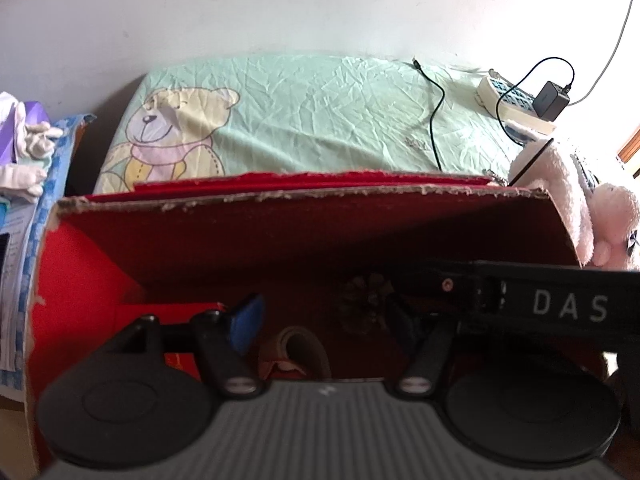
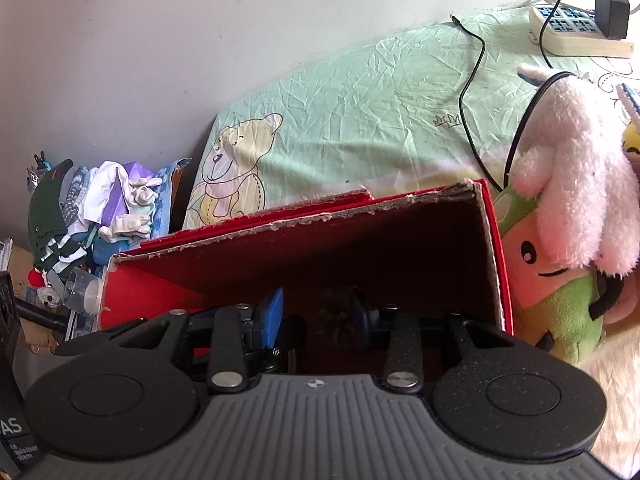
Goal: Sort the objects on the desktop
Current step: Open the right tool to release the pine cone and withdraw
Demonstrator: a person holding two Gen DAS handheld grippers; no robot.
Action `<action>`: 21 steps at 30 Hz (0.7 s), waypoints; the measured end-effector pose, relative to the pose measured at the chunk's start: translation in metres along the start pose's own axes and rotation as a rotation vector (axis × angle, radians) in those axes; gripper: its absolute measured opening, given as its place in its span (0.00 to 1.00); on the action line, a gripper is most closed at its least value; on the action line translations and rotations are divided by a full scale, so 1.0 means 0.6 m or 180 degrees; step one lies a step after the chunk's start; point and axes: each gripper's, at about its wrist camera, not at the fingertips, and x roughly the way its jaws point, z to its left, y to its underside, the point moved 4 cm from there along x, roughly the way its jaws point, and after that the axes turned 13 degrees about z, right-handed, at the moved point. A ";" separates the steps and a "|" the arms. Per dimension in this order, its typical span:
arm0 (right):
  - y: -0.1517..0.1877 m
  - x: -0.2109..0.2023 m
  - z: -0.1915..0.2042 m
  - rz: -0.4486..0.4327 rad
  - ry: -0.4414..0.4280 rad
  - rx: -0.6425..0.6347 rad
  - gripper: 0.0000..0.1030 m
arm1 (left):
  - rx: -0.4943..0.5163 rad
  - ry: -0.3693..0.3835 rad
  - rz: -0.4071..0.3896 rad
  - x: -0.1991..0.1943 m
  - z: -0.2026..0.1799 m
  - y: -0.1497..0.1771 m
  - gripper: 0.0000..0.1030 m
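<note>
I have both tongs dipped into the red box (image 1: 280, 236) on the bed. The left tongs (image 1: 320, 320) stand wide over a pinecone (image 1: 366, 300) and tape roll (image 1: 296, 350) on its floor, gripping nothing. The right tongs (image 2: 316, 316) sit narrower; whether they hold anything I cannot tell.

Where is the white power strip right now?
In both wrist views the power strip lies at the far right of the green bear-print sheet, near the wall, with a black charger plugged into it.

One torn red cardboard box (image 2: 400, 236), one cream power strip (image 2: 576, 36) and two plush toys are showing: a pink fluffy one (image 2: 572, 184) and an orange-and-green one (image 2: 560, 300).
</note>
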 end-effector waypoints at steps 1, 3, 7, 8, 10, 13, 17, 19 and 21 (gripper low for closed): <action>0.005 -0.006 0.005 -0.0022 0.0017 -0.0006 0.39 | 0.0030 -0.0030 -0.0020 -0.001 -0.002 0.001 0.66; 0.015 -0.015 0.011 -0.0103 0.0028 -0.0007 0.39 | 0.0090 -0.0114 -0.0072 -0.005 -0.008 0.003 0.65; 0.034 -0.031 0.012 -0.0215 -0.0047 0.0089 0.39 | 0.0150 -0.0199 -0.0188 -0.014 -0.013 0.006 0.65; 0.040 -0.036 0.013 -0.0251 -0.0070 0.0118 0.39 | 0.0156 -0.0217 -0.0213 -0.016 -0.014 0.006 0.65; 0.051 -0.046 0.016 -0.0321 -0.0108 0.0166 0.39 | 0.0191 -0.0245 -0.0266 -0.022 -0.017 0.007 0.65; 0.063 -0.065 0.018 -0.0420 -0.0138 0.0215 0.42 | 0.0230 -0.0255 -0.0360 -0.038 -0.021 0.014 0.66; 0.077 -0.086 0.021 -0.0484 -0.0154 0.0188 0.46 | 0.0115 -0.0229 -0.0327 -0.055 -0.012 0.033 0.69; 0.087 -0.094 0.024 -0.0527 -0.0136 0.0146 0.46 | 0.0046 -0.0213 -0.0313 -0.067 -0.004 0.044 0.69; 0.098 -0.101 0.029 -0.0556 -0.0134 0.0080 0.46 | -0.0022 -0.0217 -0.0366 -0.085 0.007 0.056 0.71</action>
